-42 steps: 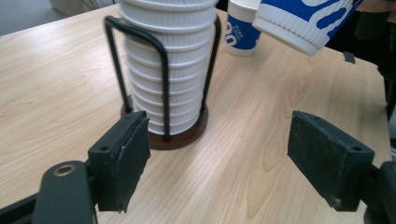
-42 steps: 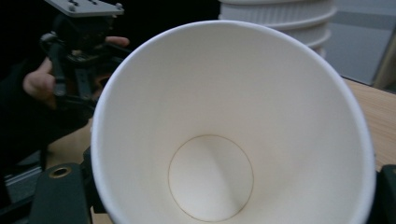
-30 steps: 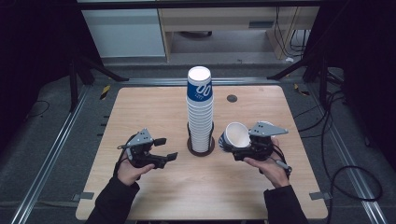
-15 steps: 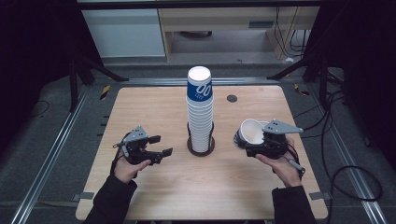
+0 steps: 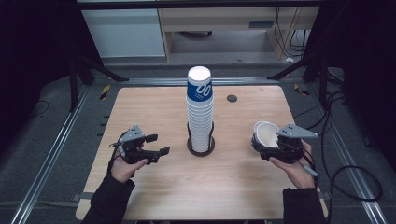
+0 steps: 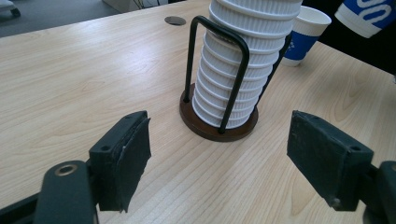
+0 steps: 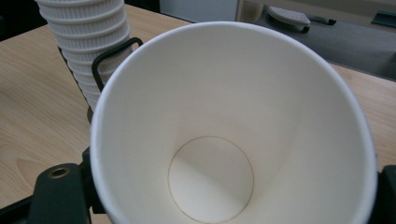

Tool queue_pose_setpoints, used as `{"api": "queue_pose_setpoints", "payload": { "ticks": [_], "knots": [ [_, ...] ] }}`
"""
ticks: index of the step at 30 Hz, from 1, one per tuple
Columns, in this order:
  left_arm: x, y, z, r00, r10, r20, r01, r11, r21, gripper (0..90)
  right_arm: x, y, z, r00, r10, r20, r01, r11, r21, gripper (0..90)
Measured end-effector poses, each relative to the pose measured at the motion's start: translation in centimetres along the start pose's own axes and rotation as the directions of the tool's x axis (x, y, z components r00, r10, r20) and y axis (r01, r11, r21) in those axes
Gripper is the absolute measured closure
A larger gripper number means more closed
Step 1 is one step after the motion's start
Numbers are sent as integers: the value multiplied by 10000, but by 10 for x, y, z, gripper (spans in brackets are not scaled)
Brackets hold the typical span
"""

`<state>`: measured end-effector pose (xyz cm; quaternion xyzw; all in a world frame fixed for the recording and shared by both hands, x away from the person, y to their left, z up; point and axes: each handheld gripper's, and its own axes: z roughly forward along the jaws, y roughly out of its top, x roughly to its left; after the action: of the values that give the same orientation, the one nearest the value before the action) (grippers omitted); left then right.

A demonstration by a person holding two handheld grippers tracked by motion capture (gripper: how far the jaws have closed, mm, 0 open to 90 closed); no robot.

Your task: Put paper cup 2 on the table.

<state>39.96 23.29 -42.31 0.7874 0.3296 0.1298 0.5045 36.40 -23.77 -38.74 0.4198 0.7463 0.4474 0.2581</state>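
Near left, the left gripper (image 5: 156, 145) hovers with jaws spread and nothing between them. Near right, the right gripper (image 5: 265, 148) pinches a white paper cup (image 5: 265, 135), mouth up, just above the table (image 5: 154, 105). Farther, at centre, the cup stack (image 5: 200, 112) stands in its wire holder (image 5: 201, 148).

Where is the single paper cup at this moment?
In the high view the paper cup is held in the right tool, right of the cup stack.

One cup stack (image 5: 200, 112), one loose cup (image 5: 264, 135)
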Motion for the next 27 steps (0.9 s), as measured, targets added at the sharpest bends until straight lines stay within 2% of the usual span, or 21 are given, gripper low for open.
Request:
{"api": "queue_pose_setpoints", "payload": {
  "ticks": [1,4,7,21,24,27],
  "knots": [
    [0,0,0,10000,3,0,-3,10000,-15,209,-3,-2,-3,9999,159,18,-159,9999,45,198],
    [-1,1,-2,10000,48,-19,-48,10000,-36,208,-6,-6,-7,9996,244,110,-245,9997,89,198],
    [-1,1,-2,10000,44,-45,-44,10000,-53,208,-6,-12,-6,9996,239,139,-244,9990,364,198],
    [0,0,-2,9998,115,-165,-114,9999,93,209,-5,-44,19,9992,222,330,-271,9874,1558,193],
    [0,0,-2,9998,82,-189,-80,9999,101,210,-7,-49,25,9989,405,230,-438,9855,1640,192],
    [0,0,-2,9998,116,-185,-113,9998,143,209,-6,-55,31,9995,286,154,-310,9809,1920,192]
  ]
}}
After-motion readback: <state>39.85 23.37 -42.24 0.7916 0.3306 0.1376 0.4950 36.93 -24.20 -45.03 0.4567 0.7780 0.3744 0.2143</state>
